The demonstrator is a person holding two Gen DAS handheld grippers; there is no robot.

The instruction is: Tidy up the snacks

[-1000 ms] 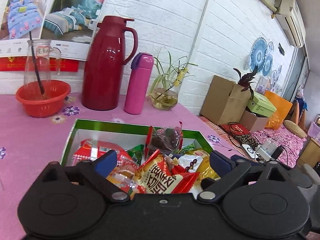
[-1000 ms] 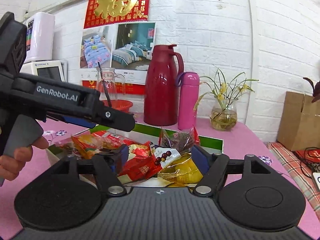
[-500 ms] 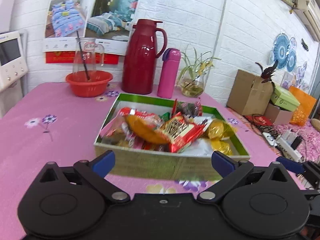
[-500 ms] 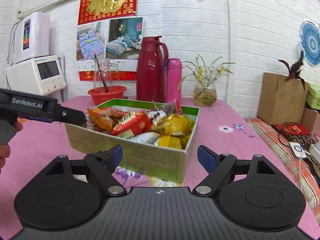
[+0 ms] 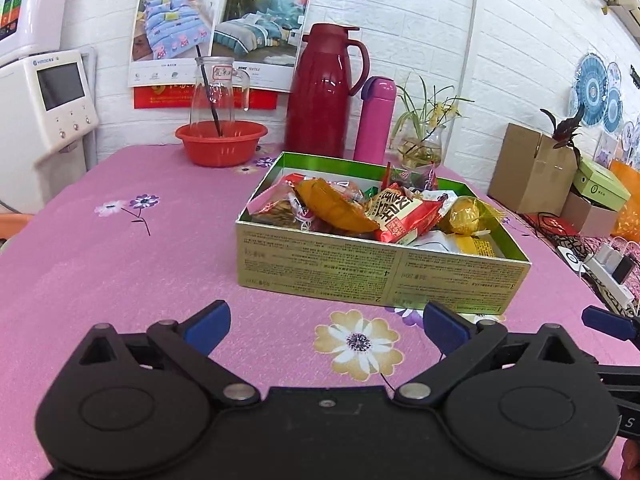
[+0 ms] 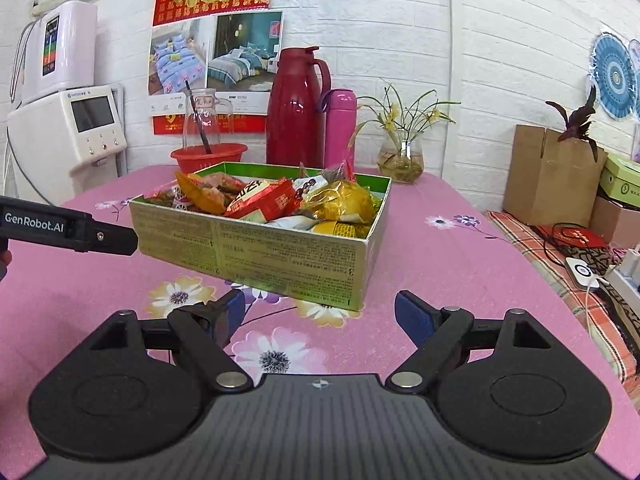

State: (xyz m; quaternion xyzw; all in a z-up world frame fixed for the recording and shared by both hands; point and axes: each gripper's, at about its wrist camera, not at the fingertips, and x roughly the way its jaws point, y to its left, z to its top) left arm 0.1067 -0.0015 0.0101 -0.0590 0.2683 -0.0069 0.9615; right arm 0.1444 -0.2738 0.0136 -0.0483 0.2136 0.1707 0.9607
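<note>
On the pink flowered tablecloth [image 5: 120,264], your left gripper [image 5: 326,322] and right gripper [image 6: 319,312] both hover above the cloth with their blue-padded fingers [image 5: 208,322] spread wide and nothing between them.

From the left wrist view, the green snack box [image 5: 380,272] sits at 12 o'clock from the left gripper, near but clear of the fingertips. From the right wrist view, the same box lies at 11 o'clock from the right gripper, one corner pointing toward it.

The box is heaped with wrapped snacks. A red packet with printed characters [image 5: 404,216] lies on top near the middle, an orange packet [image 5: 336,206] lies at its 9 o'clock, and a yellow wrapped snack [image 5: 466,212] lies at its 3 o'clock.

Beyond the box, against the white brick wall, stand a red basin [image 5: 220,142] holding a glass pitcher [image 5: 216,88], a dark red thermos jug [image 5: 324,92], a pink flask [image 5: 374,118] and a glass vase with a plant [image 5: 422,146].

In the right wrist view, the left gripper's black body enters at 9 o'clock.
</note>
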